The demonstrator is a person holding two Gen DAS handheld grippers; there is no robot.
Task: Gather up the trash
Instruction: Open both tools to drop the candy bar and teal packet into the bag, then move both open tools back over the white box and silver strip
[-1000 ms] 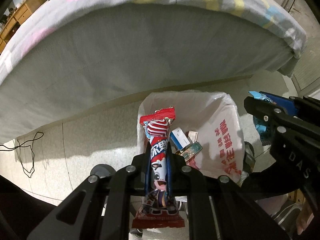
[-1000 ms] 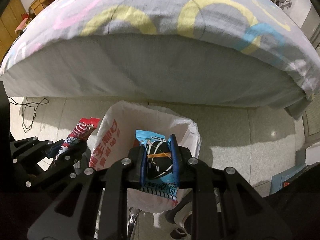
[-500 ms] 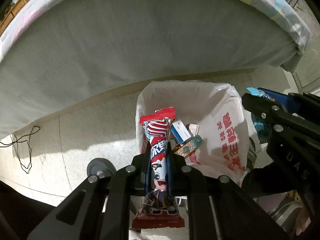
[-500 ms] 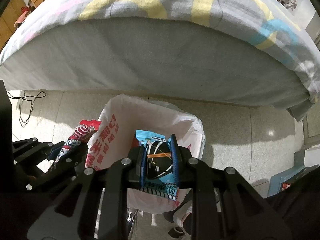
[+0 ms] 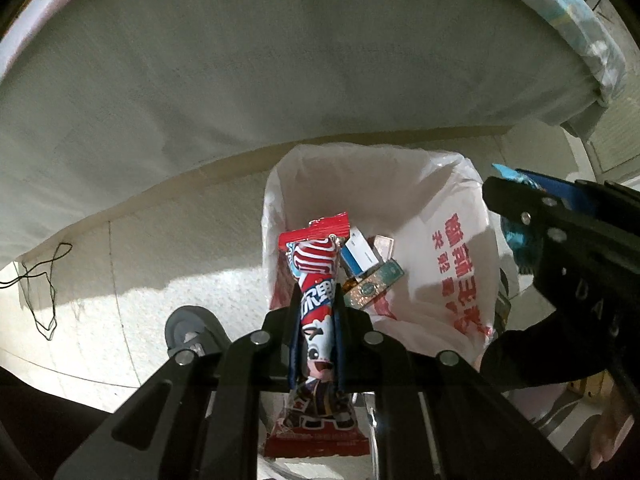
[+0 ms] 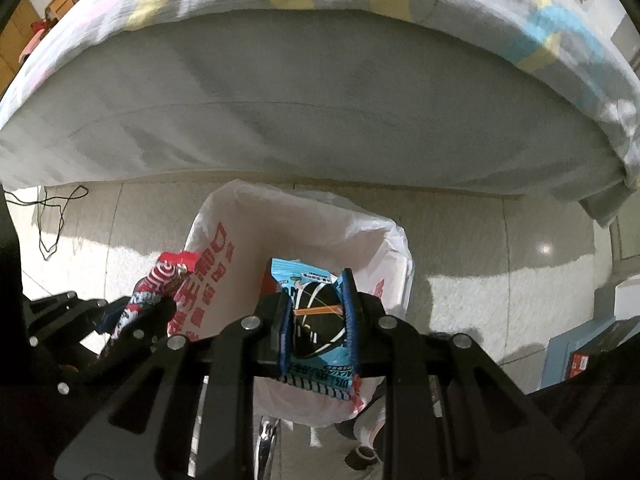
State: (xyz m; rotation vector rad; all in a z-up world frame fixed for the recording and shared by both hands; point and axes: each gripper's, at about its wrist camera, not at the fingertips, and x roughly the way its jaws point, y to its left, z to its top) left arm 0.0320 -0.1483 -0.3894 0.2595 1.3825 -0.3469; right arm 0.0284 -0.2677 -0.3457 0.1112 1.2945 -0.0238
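Note:
Over the white-lined trash bin, my left gripper points down, shut on a red and white snack wrapper that stands upright between its pads. My right gripper holds a light blue snack wrapper above the same bin. Its jaws are opening slightly, and the pads still touch the wrapper. Each gripper shows in the other's view: the right gripper at the bin's right side, the left gripper with the red wrapper at its left.
Several small boxes lie inside the bin. A bed with a grey sheet overhangs the floor just behind it. A black cable lies on the tiles at left, a grey caster wheel is near the bin, and a blue box is at right.
Both grippers have sunk toward the bin, which looks larger and closer in both views. Each wrapper stays held as before.

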